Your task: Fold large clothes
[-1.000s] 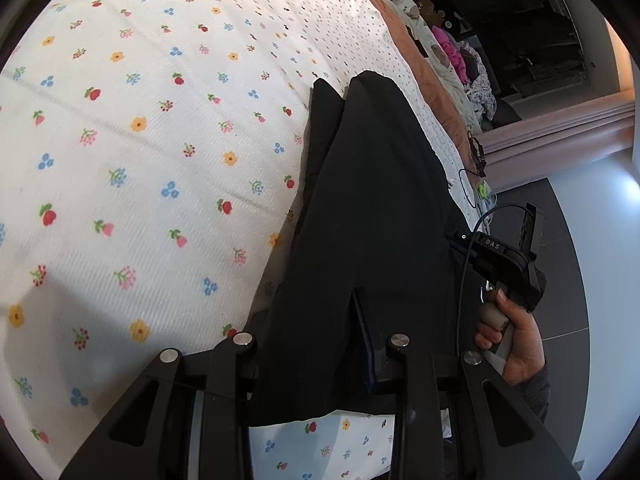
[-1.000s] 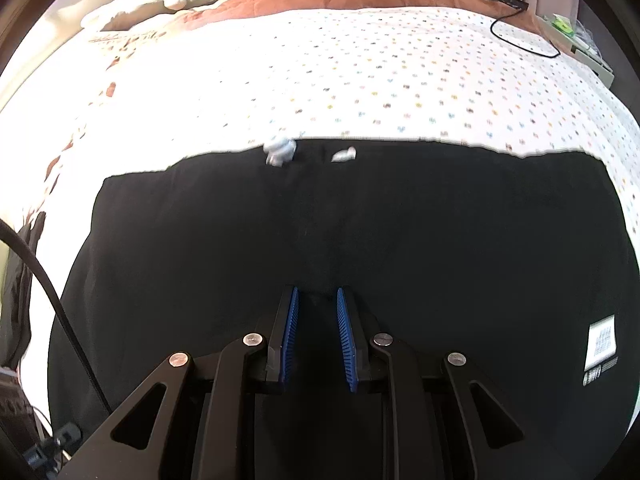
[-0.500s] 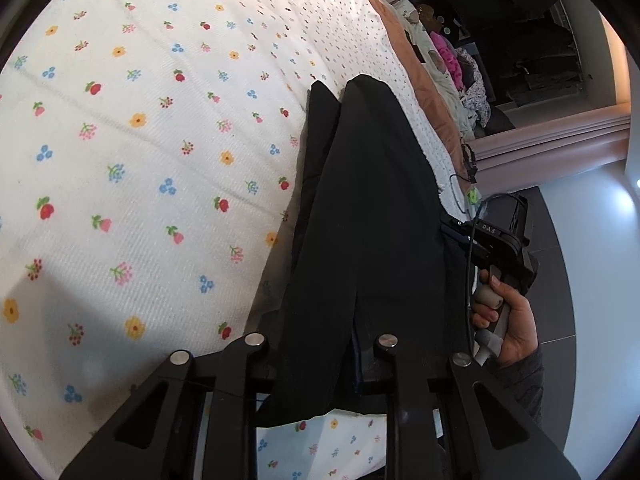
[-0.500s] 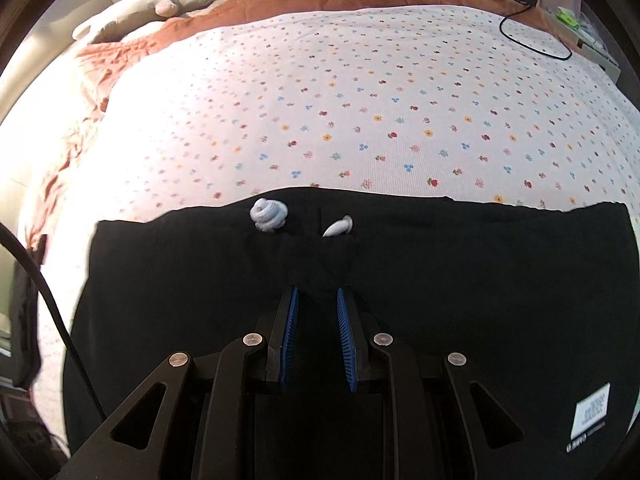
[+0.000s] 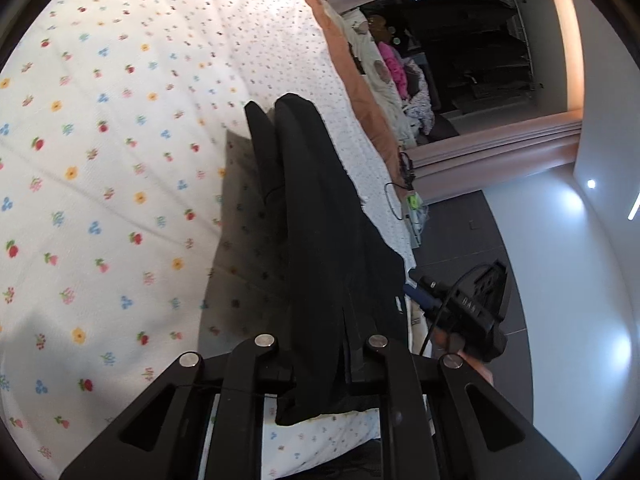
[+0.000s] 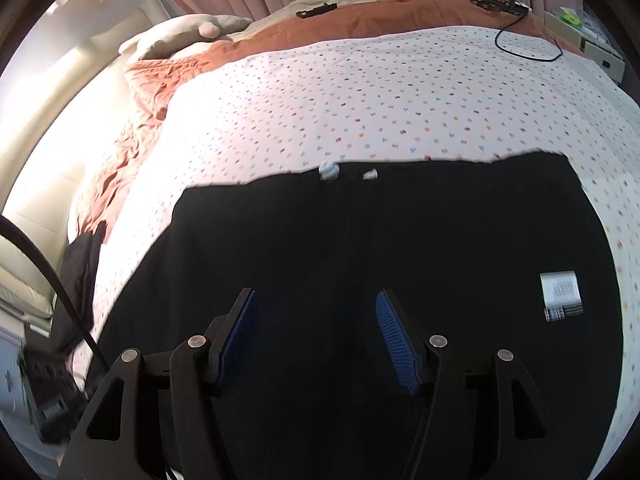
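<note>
While the left tool [image 5: 320,368] pinches the black garment [image 5: 320,216], the right tool [image 6: 316,336] (just opening) gapes empty.

Garment [image 6: 360,240] lies on bedspread [image 6: 400,100], probably folded.

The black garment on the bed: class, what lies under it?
Under the black garment lies the flower-printed sheet, visible all around its edges. Whatever sits directly beneath the cloth is covered and cannot be seen.

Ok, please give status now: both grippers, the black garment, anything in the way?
Left gripper shut on black garment, edge lifted. Right gripper jaws just opened, nothing between them. Nothing in the way on the bed.
</note>
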The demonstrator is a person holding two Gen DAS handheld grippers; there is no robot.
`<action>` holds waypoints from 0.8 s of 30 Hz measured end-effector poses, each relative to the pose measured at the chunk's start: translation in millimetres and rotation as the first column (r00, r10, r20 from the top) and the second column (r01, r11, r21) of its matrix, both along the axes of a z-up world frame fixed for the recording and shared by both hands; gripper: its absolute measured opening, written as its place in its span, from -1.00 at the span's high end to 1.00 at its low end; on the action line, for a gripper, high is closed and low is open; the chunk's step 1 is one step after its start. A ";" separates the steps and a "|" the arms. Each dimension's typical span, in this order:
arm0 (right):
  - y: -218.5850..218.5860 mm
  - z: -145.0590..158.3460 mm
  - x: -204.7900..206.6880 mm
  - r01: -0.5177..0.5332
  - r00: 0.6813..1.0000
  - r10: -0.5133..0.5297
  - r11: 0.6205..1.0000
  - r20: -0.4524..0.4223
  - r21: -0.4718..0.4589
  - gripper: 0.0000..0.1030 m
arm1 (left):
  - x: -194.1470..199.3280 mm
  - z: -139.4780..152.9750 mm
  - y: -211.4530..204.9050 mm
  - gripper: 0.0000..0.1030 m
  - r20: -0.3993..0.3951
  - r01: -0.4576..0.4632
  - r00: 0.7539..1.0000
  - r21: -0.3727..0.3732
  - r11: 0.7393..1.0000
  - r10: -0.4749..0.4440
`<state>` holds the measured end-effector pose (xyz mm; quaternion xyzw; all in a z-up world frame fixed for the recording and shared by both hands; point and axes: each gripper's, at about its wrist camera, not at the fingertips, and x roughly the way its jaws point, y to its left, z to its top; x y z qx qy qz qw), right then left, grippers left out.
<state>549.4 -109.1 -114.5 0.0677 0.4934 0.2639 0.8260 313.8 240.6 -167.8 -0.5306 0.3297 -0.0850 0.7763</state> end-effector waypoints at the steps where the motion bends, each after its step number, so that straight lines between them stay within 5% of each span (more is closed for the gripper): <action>1: -5.6 0.4 -9.5 0.001 1.000 -0.001 1.000 0.001 0.000 -0.15 | 1.1 2.4 -0.2 0.70 0.009 0.003 1.000 -0.003 1.000 -0.003; 5: -18.9 1.3 -37.4 0.005 1.000 -0.005 1.000 0.001 0.002 -0.14 | 6.1 14.0 -3.1 0.70 0.047 0.021 0.999 -0.001 1.000 -0.021; 8: -24.8 -2.5 -53.5 0.009 1.000 -0.009 1.000 -0.017 0.003 0.28 | 10.8 24.2 -6.2 0.70 0.071 0.037 0.997 0.005 0.999 -0.037; 11: -28.8 -10.1 -66.6 0.015 0.999 -0.015 1.000 -0.044 0.009 0.46 | 14.9 35.9 -10.3 0.70 0.097 0.053 0.994 0.016 0.998 -0.054; 24: -60.4 -44.6 -118.3 0.087 0.987 -0.076 0.993 -0.142 0.075 0.76 | 43.4 91.7 -52.6 0.70 0.172 0.166 0.968 0.116 0.979 -0.185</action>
